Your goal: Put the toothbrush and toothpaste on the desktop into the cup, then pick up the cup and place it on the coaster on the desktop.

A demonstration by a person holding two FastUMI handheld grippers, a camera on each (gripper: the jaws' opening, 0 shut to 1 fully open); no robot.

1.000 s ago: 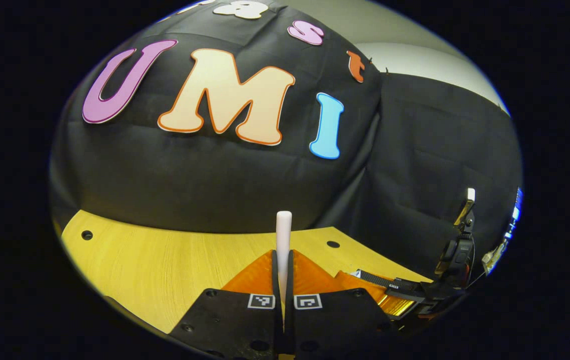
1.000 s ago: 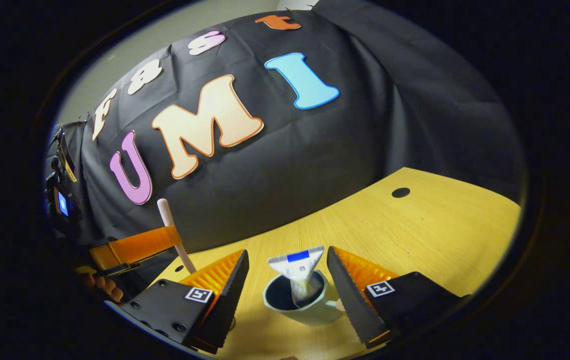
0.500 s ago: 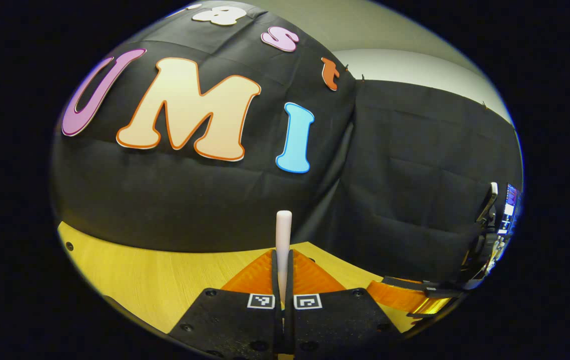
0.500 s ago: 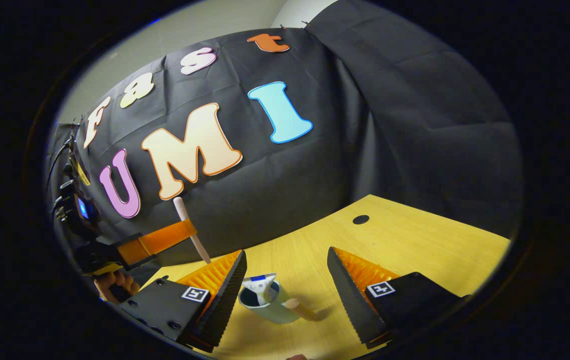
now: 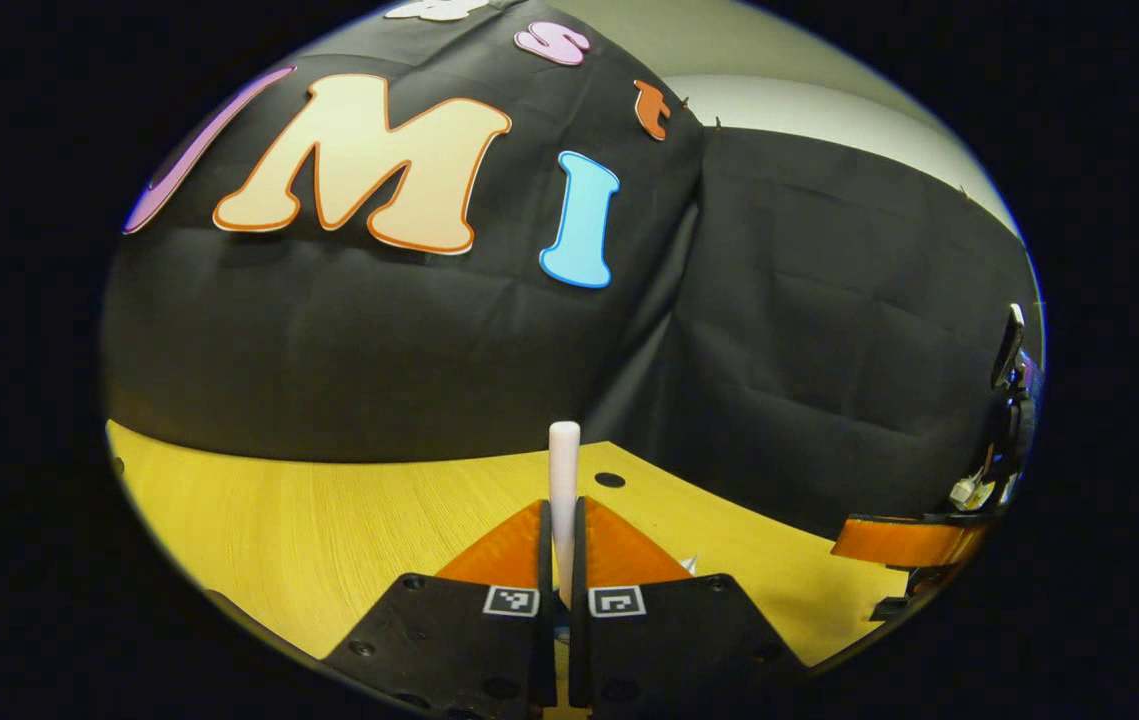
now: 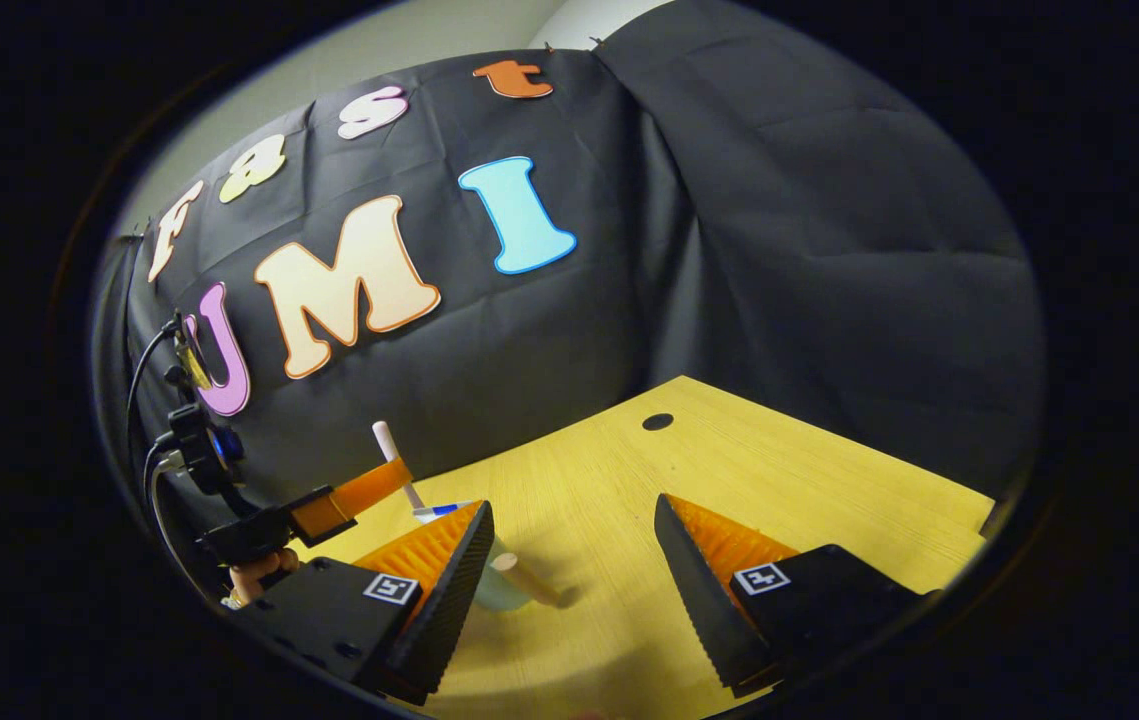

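Left tongs [image 5: 561, 560]: fingers pinched together on the toothbrush [image 5: 564, 480], white handle sticking straight up out of the grip, well above the tabletop [image 5: 309, 530]. From the right gripper view the same left tongs [image 6: 369, 487] sit up-left of the cup, toothbrush [image 6: 395, 462] tilted in them, a hand [image 6: 254, 578] on the grip behind.

Right tongs [image 6: 569, 560]: wide open, nothing between the fingers, hanging over bare tabletop [image 6: 779, 480] just right of the cup.

Cup [image 6: 501, 590]: standing on the tabletop, mostly hidden behind the right tongs' left finger [image 6: 449, 575], its handle [image 6: 524, 578] poking out to the right. Toothpaste [image 6: 441, 510] is in the cup, only its blue-and-white top edge visible above that finger.

Past the cup: a round hole [image 6: 657, 422] in the tabletop near the far edge. Right tongs [image 5: 904, 540] also show at the right rim of the left gripper view, far right of the toothbrush.
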